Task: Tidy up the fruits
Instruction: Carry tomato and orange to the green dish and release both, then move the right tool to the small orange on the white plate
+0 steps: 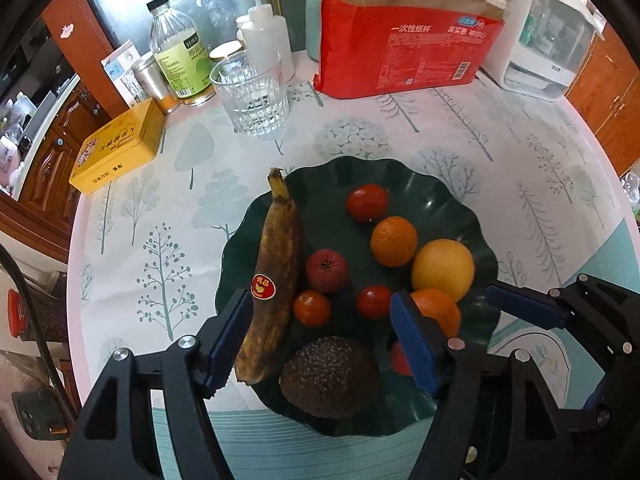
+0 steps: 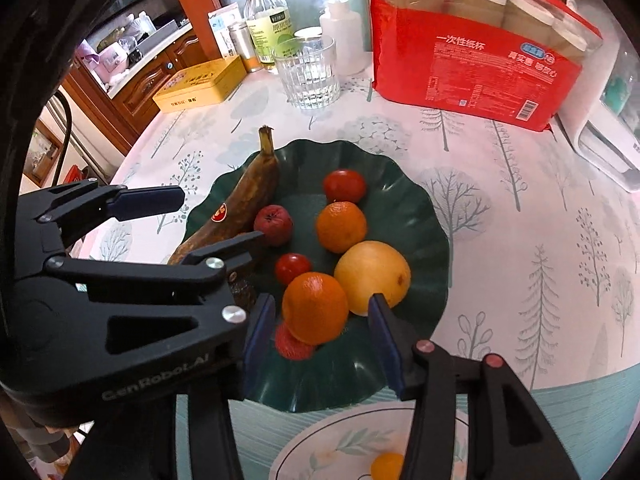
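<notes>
The green plate (image 1: 472, 216), wavy-rimmed, sits on the tree-patterned bench (image 1: 520, 140) and serves as the landmark. On it, along the left edge, lies a browned banana (image 1: 276, 276) with a red sticker, its stem poking past the far rim. Toward the plate's middle sit a dark red fruit (image 1: 326, 270), three small tomatoes, two of them at (image 1: 367, 202) and (image 1: 312, 308), a mandarin (image 1: 394, 241) and a large yellow orange (image 1: 442, 269). At the near edge rests a rough dark avocado (image 1: 330, 376), whose lower side merges into the shadowed rim. The left gripper (image 1: 320, 340) hangs over the near side of the plate with jaws apart and nothing between the pads; its right finger hides part of a second mandarin (image 1: 438, 308) and most of a red fruit beneath it, too covered to identify. The right gripper (image 2: 316, 344) also stands apart, its pads flanking that second mandarin (image 2: 316, 306) without clearly touching it; whether the left pad makes contact cannot be told. In the right wrist view the left gripper's body covers the avocado and the banana's lower end. Nearer than the plate, a white floral dish (image 2: 320, 440) is cut off by the frame, holding one small orange fruit (image 2: 386, 466). Beyond the plate stand a ribbed glass (image 1: 252, 96), a yellow tin (image 1: 120, 148) and a red pack of paper cups (image 1: 408, 56).
</notes>
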Action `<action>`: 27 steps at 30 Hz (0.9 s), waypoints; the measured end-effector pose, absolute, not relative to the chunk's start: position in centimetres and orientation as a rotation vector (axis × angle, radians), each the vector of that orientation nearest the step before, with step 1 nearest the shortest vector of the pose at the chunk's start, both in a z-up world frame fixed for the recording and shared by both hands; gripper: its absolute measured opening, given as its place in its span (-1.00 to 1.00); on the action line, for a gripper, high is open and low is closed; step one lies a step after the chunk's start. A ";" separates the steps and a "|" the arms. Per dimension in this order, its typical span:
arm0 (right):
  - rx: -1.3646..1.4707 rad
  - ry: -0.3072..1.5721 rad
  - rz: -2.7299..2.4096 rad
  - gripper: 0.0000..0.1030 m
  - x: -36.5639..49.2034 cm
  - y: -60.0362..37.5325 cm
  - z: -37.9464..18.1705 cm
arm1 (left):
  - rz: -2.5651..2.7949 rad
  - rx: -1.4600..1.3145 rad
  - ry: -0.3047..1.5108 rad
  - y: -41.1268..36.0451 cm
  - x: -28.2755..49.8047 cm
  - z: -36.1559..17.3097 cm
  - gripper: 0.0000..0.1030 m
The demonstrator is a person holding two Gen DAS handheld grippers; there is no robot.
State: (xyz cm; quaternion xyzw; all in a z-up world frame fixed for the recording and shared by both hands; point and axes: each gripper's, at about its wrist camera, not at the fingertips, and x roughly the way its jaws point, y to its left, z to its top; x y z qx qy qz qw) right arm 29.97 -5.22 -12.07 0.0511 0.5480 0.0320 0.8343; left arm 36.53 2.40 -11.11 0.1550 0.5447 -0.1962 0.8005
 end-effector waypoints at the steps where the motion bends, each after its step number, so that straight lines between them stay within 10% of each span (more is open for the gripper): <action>1: 0.107 1.159 0.065 -0.04 29.8 -5.3 -11.9 | -0.422 0.335 1.164 2.4 36.3 -10.9 0.37; 27: 0.155 1.049 0.040 -0.05 21.4 -8.2 -4.3 | -0.387 0.286 0.992 3.7 27.1 -0.9 0.81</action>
